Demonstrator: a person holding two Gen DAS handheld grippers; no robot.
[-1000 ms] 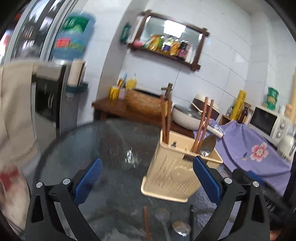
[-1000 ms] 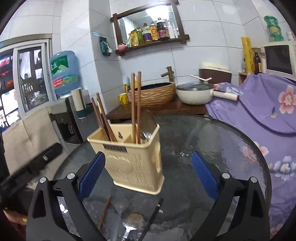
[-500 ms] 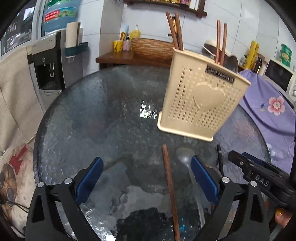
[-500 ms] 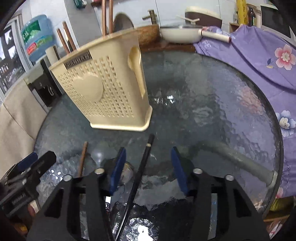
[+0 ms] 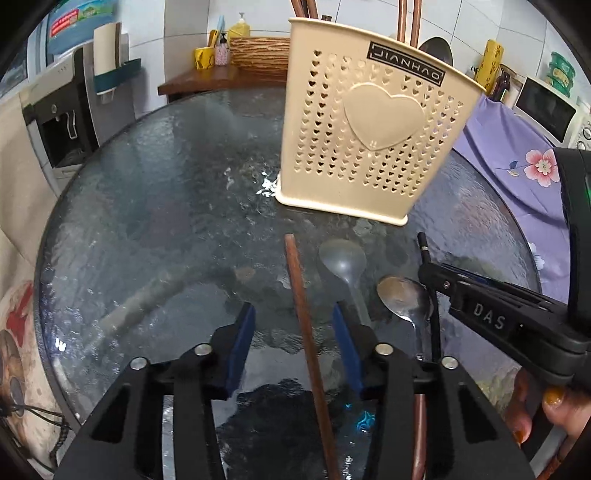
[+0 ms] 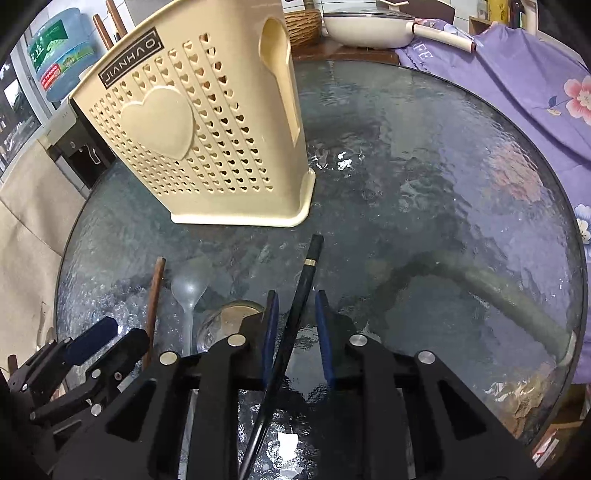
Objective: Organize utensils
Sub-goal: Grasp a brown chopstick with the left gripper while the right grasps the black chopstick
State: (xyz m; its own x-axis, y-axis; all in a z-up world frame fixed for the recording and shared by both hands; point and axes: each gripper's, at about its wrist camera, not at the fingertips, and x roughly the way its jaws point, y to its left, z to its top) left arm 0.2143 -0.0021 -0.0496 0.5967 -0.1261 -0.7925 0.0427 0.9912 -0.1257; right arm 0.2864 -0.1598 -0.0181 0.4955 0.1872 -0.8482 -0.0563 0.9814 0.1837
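Note:
A beige perforated utensil holder [image 5: 369, 136] stands on the round glass table [image 5: 155, 192], with brown chopsticks [image 5: 406, 16] in it; it also shows in the right wrist view [image 6: 207, 136]. In front of it lie a brown chopstick [image 5: 306, 332], a clear plastic spoon [image 5: 345, 266], a metal spoon [image 5: 404, 299] and a black chopstick [image 6: 295, 314]. My left gripper [image 5: 293, 343] is open, its pads either side of the brown chopstick. My right gripper [image 6: 295, 328] is narrowed around the black chopstick, a gap still on each side.
A purple flowered cloth [image 6: 517, 70] covers furniture at the right. A wooden side table [image 5: 207, 79] with a woven basket stands behind the table. A water dispenser [image 5: 66, 110] is at the left. A pan [image 6: 369, 26] sits at the back.
Both grippers dropped lower and closer to the table. The left jaws narrowed around the brown chopstick. The right jaws narrowed around the black chopstick.

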